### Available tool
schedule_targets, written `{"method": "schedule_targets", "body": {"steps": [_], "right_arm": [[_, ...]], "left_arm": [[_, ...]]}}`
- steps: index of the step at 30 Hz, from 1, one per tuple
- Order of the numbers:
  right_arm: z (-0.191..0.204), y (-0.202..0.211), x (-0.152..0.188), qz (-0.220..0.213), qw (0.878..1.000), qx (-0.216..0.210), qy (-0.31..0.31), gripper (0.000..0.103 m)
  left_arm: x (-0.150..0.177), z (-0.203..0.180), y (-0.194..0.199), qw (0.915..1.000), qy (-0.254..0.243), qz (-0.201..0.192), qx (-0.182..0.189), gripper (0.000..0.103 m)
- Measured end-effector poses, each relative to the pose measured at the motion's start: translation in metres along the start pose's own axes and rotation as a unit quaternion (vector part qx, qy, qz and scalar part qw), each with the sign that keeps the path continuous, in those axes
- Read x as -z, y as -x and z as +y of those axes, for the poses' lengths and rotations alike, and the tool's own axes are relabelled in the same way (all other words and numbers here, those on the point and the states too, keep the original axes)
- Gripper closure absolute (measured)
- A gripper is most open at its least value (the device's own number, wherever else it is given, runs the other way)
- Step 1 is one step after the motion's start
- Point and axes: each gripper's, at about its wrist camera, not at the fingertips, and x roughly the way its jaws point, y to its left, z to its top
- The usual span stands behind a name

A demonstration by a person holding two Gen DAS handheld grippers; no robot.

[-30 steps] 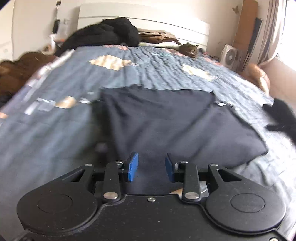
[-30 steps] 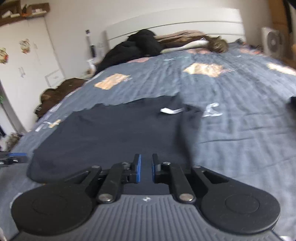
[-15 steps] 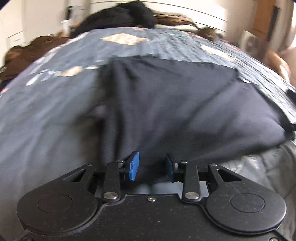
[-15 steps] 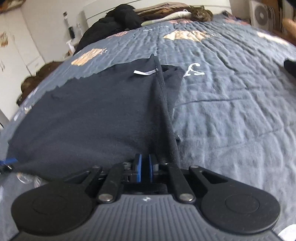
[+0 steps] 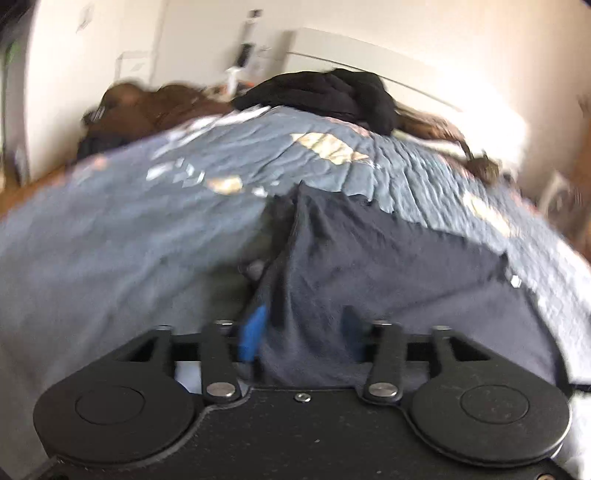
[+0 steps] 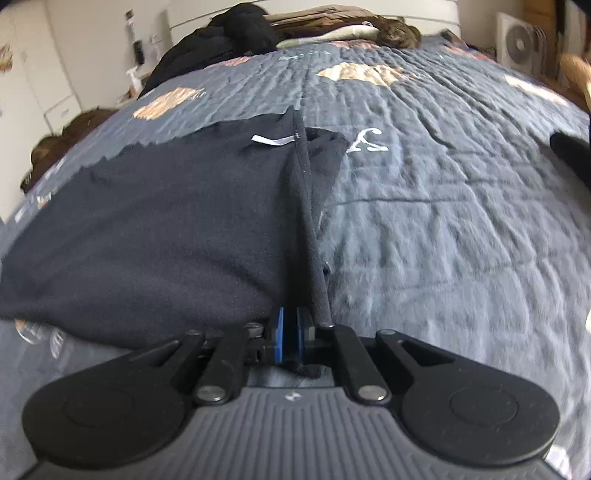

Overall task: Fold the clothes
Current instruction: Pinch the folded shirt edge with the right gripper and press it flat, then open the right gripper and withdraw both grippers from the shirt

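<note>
A dark navy garment [image 6: 166, 206] lies spread flat on the blue-grey quilt [image 6: 443, 184], a white label [image 6: 271, 140] showing near its far corner. My right gripper [image 6: 290, 332] is shut on the garment's near right edge, and a taut fold runs from the pads to the far corner. In the blurred left wrist view the same garment [image 5: 388, 266] bulges up between the fingers of my left gripper [image 5: 301, 332]. Those jaws stand wide apart, over the garment's near left edge.
A heap of black clothes [image 6: 229, 33] and a tabby cat [image 6: 399, 31] lie at the head of the bed. A white fan [image 6: 521, 44] stands at the right, with a black object [image 6: 570, 151] on the quilt's right side. Brown bedding [image 5: 147, 107] sits beyond the left edge.
The right gripper closed on the garment's right edge and pulled it taut. The left gripper pushed forward and low, so cloth now sits between its spread fingers.
</note>
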Motion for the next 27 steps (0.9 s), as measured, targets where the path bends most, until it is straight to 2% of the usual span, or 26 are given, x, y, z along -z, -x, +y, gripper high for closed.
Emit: {"method": "schedule_targets", "body": {"steps": [3, 5, 7, 9, 10, 14, 17, 27], "right_arm": [[-0.002, 0.008, 0.0, -0.001, 1.0, -0.013, -0.024, 0.092], [-0.003, 0.013, -0.001, -0.002, 0.999, -0.021, -0.04, 0.092], [-0.003, 0.018, -0.001, -0.003, 0.998, -0.029, -0.056, 0.091], [-0.001, 0.017, 0.0, -0.003, 0.997, -0.037, -0.065, 0.085], [0.0, 0.017, 0.001, -0.003, 0.997, -0.041, -0.07, 0.083], [0.004, 0.015, 0.003, -0.004, 0.994, -0.057, -0.089, 0.062], [0.007, 0.014, 0.005, -0.004, 0.992, -0.068, -0.102, 0.056], [0.019, 0.009, 0.01, -0.001, 0.985, -0.108, -0.131, 0.05]], "left_arm": [[0.004, 0.009, -0.003, 0.9981, 0.058, 0.016, 0.009, 0.05], [0.007, 0.021, 0.001, 0.9937, 0.108, 0.016, 0.025, 0.05], [0.012, 0.029, 0.001, 0.9899, 0.138, 0.02, 0.025, 0.05], [0.017, 0.035, 0.0, 0.9853, 0.167, 0.024, 0.03, 0.05], [0.02, 0.038, -0.001, 0.9825, 0.181, 0.027, 0.037, 0.05], [0.031, 0.048, -0.011, 0.9666, 0.241, 0.044, 0.074, 0.047], [0.043, 0.054, -0.024, 0.9549, 0.283, 0.05, 0.076, 0.047], [0.041, 0.055, -0.049, 0.9455, 0.315, 0.014, 0.081, 0.047]]}}
